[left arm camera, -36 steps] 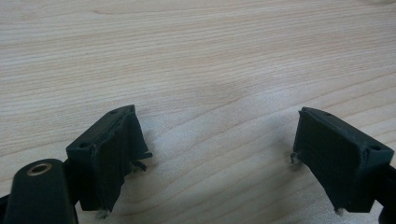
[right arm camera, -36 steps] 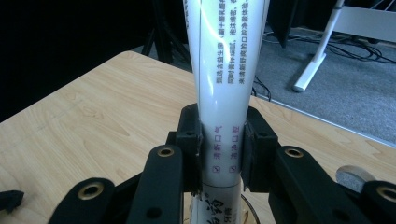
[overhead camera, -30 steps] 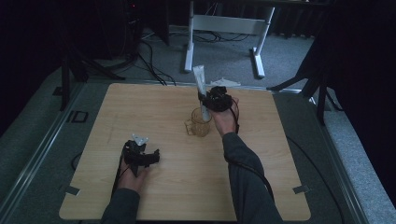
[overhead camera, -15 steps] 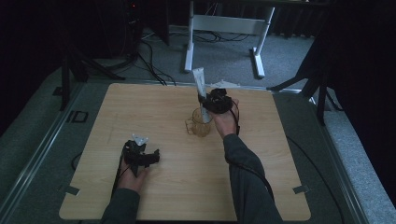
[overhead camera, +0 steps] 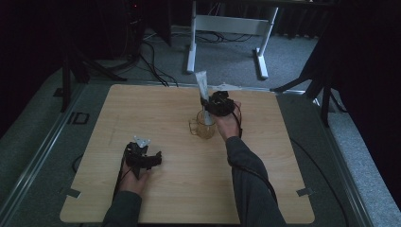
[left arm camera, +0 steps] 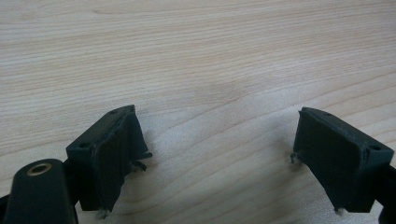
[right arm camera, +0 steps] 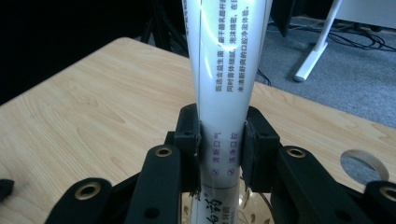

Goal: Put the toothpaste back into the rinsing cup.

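Right tool (right arm camera: 219,149) clamps white tube (right arm camera: 229,70) upright above glass mug (overhead camera: 204,127).

A lab or test room is shown, not a home. A plain light wooden table (overhead camera: 156,113) with rounded corners is set on a grey carpet floor (overhead camera: 236,61). The table is closed in by black curtains (overhead camera: 364,42), so the room is kept dark around it. Black cables (overhead camera: 151,59) are spread loose over the carpet behind the table. A white metal frame with two legs (overhead camera: 227,28) is seen at the back. Thin black stand legs (overhead camera: 66,80) are placed at the sides.
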`<state>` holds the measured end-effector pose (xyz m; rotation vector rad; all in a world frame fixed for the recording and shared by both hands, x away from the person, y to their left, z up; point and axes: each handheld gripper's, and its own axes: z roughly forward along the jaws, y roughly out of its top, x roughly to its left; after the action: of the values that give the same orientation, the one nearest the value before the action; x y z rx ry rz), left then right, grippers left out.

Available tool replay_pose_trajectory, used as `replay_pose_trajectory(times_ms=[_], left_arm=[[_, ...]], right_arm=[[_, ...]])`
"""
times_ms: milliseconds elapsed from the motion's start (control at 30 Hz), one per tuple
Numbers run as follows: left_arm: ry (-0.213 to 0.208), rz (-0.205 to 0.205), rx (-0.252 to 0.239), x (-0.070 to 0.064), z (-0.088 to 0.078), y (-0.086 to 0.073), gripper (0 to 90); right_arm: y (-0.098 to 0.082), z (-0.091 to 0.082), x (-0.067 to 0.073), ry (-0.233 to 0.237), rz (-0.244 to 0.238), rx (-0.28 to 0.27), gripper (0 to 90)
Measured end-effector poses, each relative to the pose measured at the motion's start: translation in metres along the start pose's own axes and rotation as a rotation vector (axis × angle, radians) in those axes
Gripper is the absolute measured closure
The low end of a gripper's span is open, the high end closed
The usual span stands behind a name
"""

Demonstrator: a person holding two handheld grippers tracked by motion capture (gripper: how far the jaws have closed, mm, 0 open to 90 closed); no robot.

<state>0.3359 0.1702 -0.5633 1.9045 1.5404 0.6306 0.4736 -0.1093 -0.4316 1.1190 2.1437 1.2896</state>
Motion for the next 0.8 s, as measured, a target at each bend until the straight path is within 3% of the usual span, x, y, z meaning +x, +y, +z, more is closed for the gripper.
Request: replay_pose_trajectory(times_ms=[800], left_arm=[[0.000,0.003,0.003,0.000,0.000,0.000,14.0]], right_arm=[[-0.029,0.008,0.000,-0.009,-0.003,0.062,71.1]])
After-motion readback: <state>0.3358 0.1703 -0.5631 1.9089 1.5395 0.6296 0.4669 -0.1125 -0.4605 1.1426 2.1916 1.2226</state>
